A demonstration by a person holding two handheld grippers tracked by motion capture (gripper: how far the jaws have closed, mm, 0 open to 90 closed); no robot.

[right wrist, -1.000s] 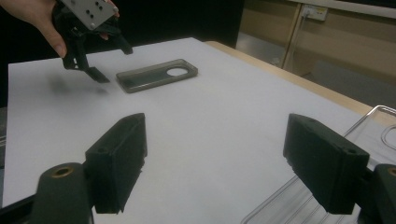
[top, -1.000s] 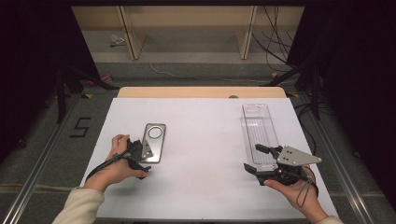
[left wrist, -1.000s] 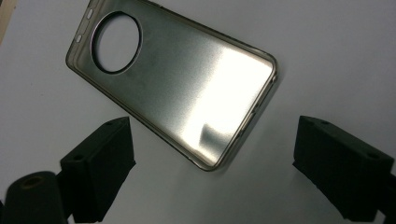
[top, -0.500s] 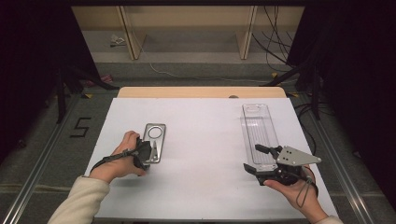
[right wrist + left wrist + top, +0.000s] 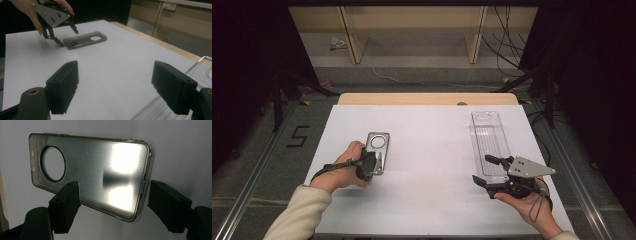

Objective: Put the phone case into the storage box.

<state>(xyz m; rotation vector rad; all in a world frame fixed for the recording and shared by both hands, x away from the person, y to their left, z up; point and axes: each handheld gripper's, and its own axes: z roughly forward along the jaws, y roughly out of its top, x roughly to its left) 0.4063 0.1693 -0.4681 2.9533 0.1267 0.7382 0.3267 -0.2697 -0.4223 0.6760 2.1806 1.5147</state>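
Case point(image 5: 95, 175), one: smoky translucent phone shell, round camera hole, left of one clear tray point(image 5: 489, 140). Left gripper point(image 5: 371, 165) jaws closing around it, not yet pressing; right gripper point(image 5: 487, 170) jaws released.

The phone case point(image 5: 376, 152) is smoky and translucent with a round camera hole. It lies flat, open side up, on the white table point(image 5: 432, 150), well apart from the clear tray point(image 5: 489, 137).

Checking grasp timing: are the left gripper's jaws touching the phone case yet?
Apart. In the left gripper view the left gripper straddles the phone case; its jaws have just been closing, but white table shows between the right jaw and the case edge.
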